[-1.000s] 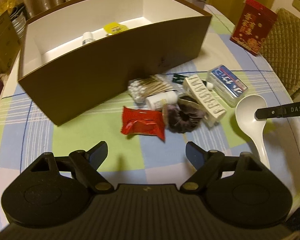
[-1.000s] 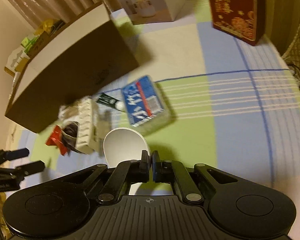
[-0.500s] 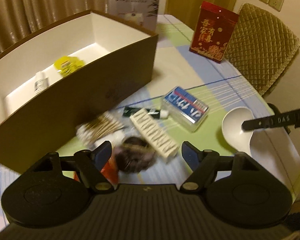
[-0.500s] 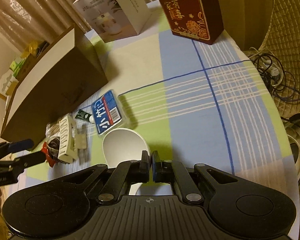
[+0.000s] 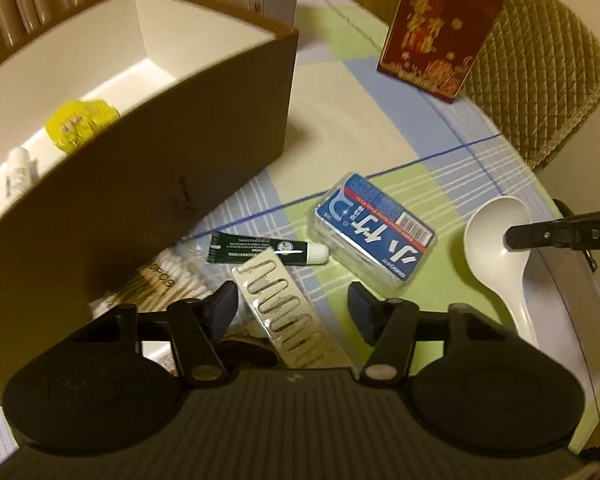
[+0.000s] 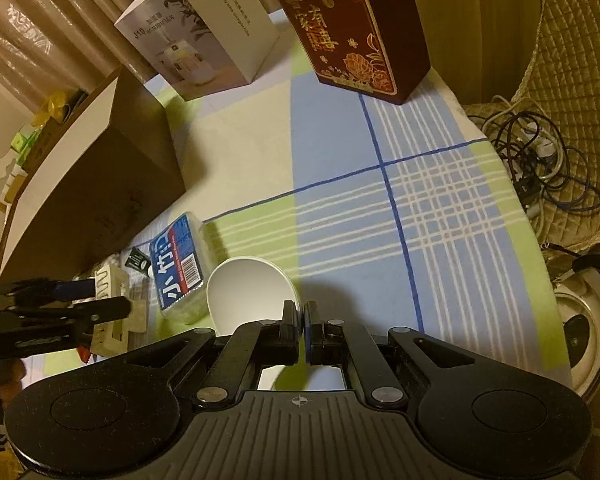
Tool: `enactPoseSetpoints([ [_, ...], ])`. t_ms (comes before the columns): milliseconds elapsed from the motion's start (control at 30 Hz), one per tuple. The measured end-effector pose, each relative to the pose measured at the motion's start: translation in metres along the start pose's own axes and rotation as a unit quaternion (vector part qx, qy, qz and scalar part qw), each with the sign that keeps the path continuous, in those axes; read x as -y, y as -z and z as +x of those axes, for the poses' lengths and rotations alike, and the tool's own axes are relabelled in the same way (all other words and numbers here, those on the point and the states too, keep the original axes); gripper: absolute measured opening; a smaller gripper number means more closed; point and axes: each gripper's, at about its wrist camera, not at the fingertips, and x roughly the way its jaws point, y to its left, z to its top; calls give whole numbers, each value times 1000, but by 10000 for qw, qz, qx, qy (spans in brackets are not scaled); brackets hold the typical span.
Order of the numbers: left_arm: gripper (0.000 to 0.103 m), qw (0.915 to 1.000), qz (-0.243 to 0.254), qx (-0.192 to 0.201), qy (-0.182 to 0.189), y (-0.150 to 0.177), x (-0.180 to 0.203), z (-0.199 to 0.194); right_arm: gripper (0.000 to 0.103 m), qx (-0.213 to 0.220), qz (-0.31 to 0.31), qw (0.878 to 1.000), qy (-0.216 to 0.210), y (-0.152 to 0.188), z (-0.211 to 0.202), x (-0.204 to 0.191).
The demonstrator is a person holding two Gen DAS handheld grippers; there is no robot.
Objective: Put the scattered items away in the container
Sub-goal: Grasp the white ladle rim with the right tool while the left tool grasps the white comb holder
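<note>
The brown container [image 5: 148, 184] with white inside holds a yellow packet [image 5: 82, 122] and a small white bottle [image 5: 18, 168]. On the cloth lie a blue-labelled clear box [image 5: 374, 232], a dark green tube [image 5: 268, 249], a cream blister strip [image 5: 288, 312] and cotton swabs [image 5: 168, 280]. My left gripper [image 5: 292, 306] is open, low over the blister strip. My right gripper [image 6: 303, 316] is shut on the rim of a white ladle [image 6: 252, 296], which also shows in the left wrist view [image 5: 500, 236].
A red gift box [image 5: 436, 28] and a white humidifier box [image 6: 204, 36] stand at the back of the table. A quilted chair [image 5: 540, 92] is at the right. Tangled cables [image 6: 540, 160] and a white appliance [image 6: 584, 332] lie past the table's right edge.
My left gripper has dropped and moved forward to the item pile; the red packet and dark scrunchie are now under it. The right gripper has risen with the ladle.
</note>
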Motion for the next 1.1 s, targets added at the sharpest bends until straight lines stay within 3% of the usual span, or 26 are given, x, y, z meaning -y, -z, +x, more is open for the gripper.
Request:
enactPoseSetpoints([
  [133,32,9997,-62,-244,32,0,-2,15,5,-68,42,9999,-63,0,5,2],
  [233,24,9996,-122,-235,79,2,-3,14,5,-113,46,9999,-121,1,6,1],
  [567,23,9991,-298,264,115,12,-7,-38,5,-7,-267,9987,-422,-2,-8,-21],
  [1100,23,9913,-659,1038,-475,25,-54,-121,5,296,-1262,9862,-1029,-37,-30,-97],
])
